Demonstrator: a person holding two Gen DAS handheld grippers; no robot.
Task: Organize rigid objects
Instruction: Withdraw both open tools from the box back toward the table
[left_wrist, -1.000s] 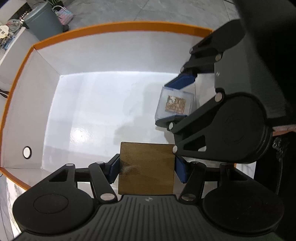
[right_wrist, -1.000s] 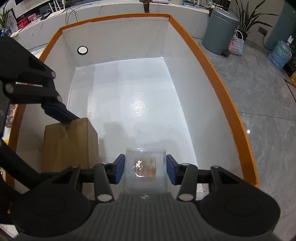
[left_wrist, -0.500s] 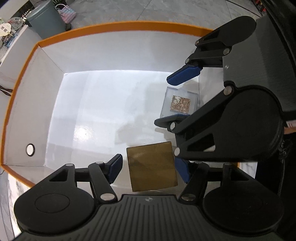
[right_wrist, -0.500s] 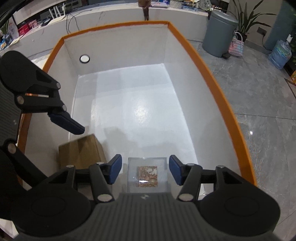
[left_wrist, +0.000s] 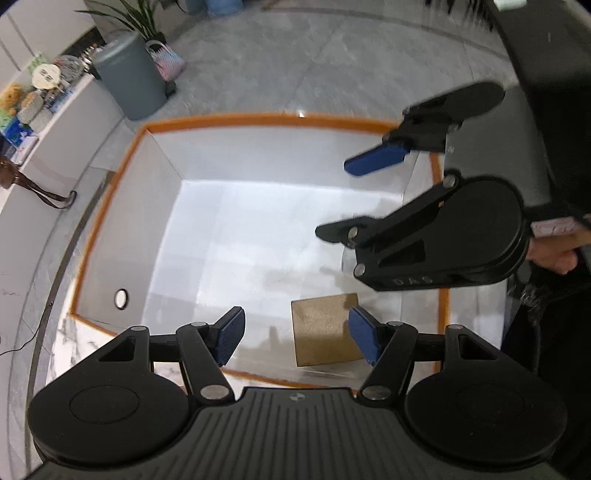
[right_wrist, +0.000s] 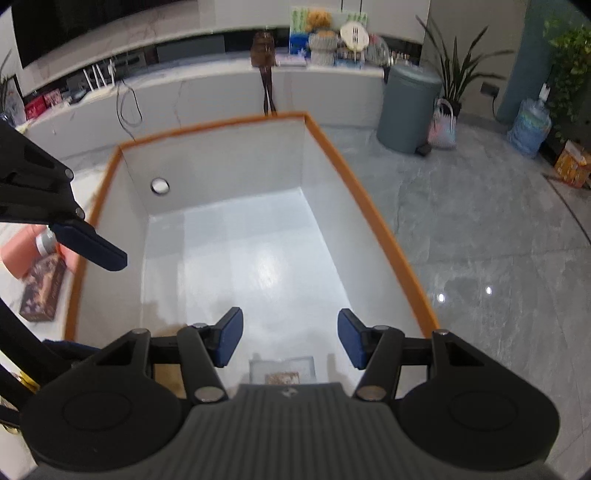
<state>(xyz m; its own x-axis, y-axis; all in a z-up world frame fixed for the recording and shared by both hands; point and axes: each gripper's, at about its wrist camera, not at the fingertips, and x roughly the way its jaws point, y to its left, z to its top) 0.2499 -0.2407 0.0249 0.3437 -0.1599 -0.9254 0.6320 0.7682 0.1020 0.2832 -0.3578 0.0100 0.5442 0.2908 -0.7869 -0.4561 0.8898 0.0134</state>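
A brown cardboard box (left_wrist: 321, 332) rests on the floor of the white bin (left_wrist: 258, 122) with the orange rim, near its front right corner. My left gripper (left_wrist: 297, 338) hangs open above it, and the right pad overlaps the box's edge in the view without gripping it. In the right wrist view a clear plastic case (right_wrist: 282, 371) with a brown insert lies on the bin floor (right_wrist: 258, 258), half hidden under my open right gripper (right_wrist: 290, 341). The right gripper (left_wrist: 347, 195) also shows open at the upper right of the left wrist view.
A grey trash can (right_wrist: 408, 107) and a plant stand on the tiled floor beyond the bin. Left of the bin lie a patterned box (right_wrist: 42, 291) and a pink object (right_wrist: 18, 254). One bin wall has a round hole (left_wrist: 120, 299). A hand (left_wrist: 554, 254) holds the right gripper.
Both grippers opened and let go, the left of the brown box, the right of the clear case. Both then rose, and the two things stay on the bin floor.
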